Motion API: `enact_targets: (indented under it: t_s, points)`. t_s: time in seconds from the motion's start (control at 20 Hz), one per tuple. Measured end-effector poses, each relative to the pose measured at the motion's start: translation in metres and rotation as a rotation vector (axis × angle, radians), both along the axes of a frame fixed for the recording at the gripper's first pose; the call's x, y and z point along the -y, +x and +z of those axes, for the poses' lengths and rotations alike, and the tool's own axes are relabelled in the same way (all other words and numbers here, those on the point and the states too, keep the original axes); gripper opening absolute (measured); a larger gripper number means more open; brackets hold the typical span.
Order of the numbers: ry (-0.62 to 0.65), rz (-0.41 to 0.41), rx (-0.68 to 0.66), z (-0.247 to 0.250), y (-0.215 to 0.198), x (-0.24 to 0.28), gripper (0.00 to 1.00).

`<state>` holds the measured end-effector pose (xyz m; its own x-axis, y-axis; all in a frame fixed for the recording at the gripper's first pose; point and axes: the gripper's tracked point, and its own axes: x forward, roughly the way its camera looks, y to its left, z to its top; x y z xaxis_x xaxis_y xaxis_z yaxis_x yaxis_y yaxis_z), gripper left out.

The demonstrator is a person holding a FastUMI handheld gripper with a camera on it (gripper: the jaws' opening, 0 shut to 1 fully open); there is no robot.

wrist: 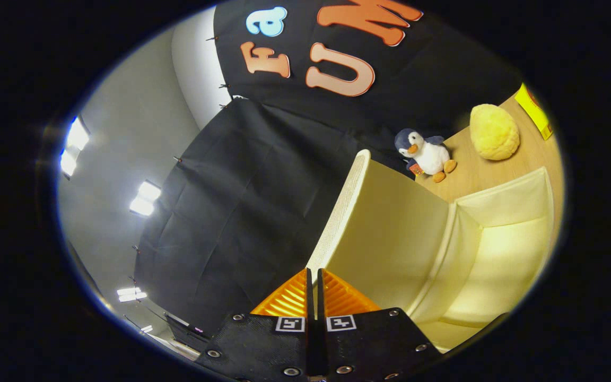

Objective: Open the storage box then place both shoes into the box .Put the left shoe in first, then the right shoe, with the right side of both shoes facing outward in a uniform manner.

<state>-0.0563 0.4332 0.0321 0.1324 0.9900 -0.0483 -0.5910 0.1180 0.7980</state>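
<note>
At the bottom centre of the frame, the hand-held gripper [314, 278] has its fingers pressed nearly together, clamped on the thin edge of the raised lid [390, 233] of the cream storage box [496, 254]. Its open, empty interior fills the lower right. Beyond it, toward the upper right, a plush penguin [426, 154] and a yellow fuzzy ball [494, 132] sit on the wooden worktop [475, 175].

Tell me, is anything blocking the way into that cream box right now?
Nothing visible does. The lid stands raised with the gripper fingers closed on its edge, and the storage box interior looks bare; the penguin toy sits beyond it.
</note>
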Motion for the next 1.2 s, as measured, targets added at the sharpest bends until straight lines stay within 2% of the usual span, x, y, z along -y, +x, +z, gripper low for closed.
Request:
enact_targets:
  t_s: [0.1,0.2,0.25,0.3,0.35,0.45,0.5,0.55,0.65,1.0,1.2]
  points:
    - [-0.065,-0.007,0.046,-0.007,-0.001,-0.031,0.00]
    - [-0.164,-0.047,0.098,-0.025,0.008,-0.048,0.00]
    - [-0.185,-0.060,0.109,-0.029,0.009,-0.054,0.02]
    - [-0.199,-0.077,0.118,-0.032,0.009,-0.056,0.08]
    - [-0.211,-0.095,0.134,-0.033,0.011,-0.054,0.37]
    - [-0.262,-0.161,0.179,-0.040,0.027,-0.041,0.75]
    - [-0.290,-0.204,0.204,-0.043,0.036,-0.030,0.82]
    - [-0.312,-0.245,0.227,-0.046,0.044,-0.016,0.95]
    - [-0.341,-0.327,0.254,-0.047,0.060,0.016,0.98]
    - [-0.510,-0.634,0.337,-0.076,0.119,0.151,0.98]
    - [-0.629,-0.749,0.345,-0.105,0.136,0.229,0.98]
